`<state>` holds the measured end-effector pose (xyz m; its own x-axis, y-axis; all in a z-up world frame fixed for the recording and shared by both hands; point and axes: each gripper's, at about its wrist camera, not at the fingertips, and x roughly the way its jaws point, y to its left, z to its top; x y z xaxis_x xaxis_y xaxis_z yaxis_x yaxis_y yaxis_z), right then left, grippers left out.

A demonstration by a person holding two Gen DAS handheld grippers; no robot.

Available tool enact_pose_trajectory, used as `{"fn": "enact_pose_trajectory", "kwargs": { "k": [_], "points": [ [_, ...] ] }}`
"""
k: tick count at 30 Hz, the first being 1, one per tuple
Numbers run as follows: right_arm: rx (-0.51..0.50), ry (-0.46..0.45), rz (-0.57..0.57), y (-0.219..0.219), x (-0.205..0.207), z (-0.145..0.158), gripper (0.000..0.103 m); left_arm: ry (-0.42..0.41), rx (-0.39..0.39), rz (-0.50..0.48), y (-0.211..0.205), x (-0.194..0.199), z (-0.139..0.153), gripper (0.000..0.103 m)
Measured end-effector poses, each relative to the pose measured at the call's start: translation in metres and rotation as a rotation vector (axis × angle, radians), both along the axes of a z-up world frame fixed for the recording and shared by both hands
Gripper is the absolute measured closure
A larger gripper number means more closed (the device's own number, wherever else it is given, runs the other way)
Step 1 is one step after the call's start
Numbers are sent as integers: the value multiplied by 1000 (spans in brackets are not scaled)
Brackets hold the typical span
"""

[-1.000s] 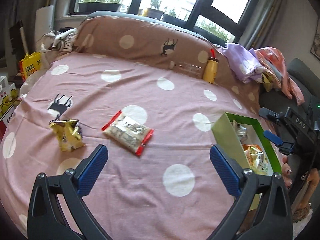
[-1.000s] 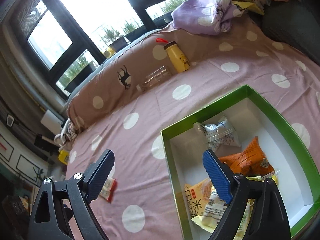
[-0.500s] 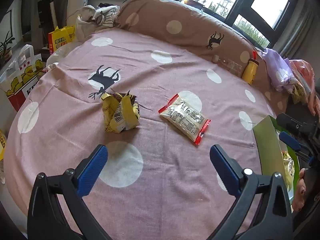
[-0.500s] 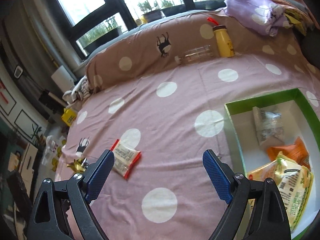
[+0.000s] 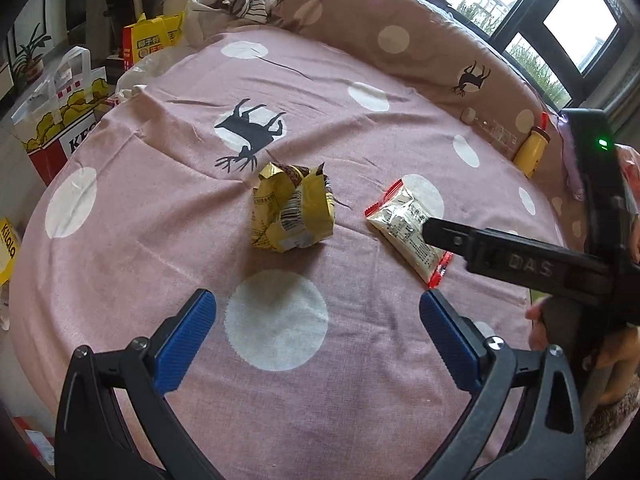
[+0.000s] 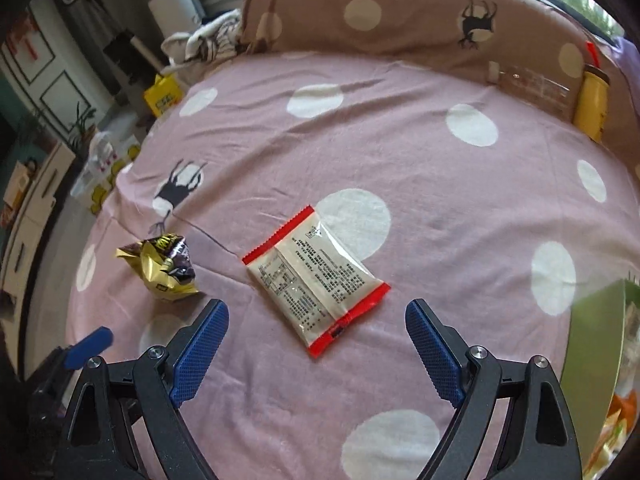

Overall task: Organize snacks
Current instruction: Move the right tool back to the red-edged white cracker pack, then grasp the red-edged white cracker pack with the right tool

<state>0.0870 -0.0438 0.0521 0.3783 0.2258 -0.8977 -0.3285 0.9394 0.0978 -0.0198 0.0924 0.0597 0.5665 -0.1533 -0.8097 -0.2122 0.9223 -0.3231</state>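
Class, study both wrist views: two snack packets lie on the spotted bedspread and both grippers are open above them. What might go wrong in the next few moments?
1. The red-edged packet lies flat on soft cloth; the right gripper may pinch the bedspread with it or slide off.
2. The crumpled yellow packet may be crushed further or slip from the left gripper.
3. The grippers work close together; they may collide.

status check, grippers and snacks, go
Both grippers, left and right, open, empty. Red-edged packet and yellow bag lie loose on the bedspread. Nothing in the way.
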Motion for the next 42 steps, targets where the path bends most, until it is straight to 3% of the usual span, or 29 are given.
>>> {"fn": "enact_pose_trajectory", "kwargs": {
  "k": [5,9,11,16,20,31,34,37,39,42],
  "points": [
    [-25,66,53,17,26,-23,13,16,-54,-11,6,1,-1,1],
    [-83,64,49,21,31,-37,13,3,-61,-29,4,0,3,1],
    [-59,64,37,16,31,-38,13,0,-70,-38,3,0,3,1],
    [-68,22,9,6,22,-34,31,-4,-78,-49,0,-1,5,2],
    [7,54,-66,-16,5,-30,35,-15,-83,-62,-4,-2,7,2],
    [264,182,-335,-84,-68,-31,34,-36,-75,-143,-29,-4,9,17],
    [300,162,-364,-86,-84,-29,29,-40,-80,-183,-40,-6,9,20],
    [319,81,-376,-92,-96,-12,26,-43,-79,-227,-52,-7,9,21],
    [348,30,-383,-98,-98,-3,25,-45,-88,-259,-61,-7,8,30],
    [414,-1,-361,-106,-94,-1,25,-31,-107,-304,-75,-6,2,35]
  ]
}}
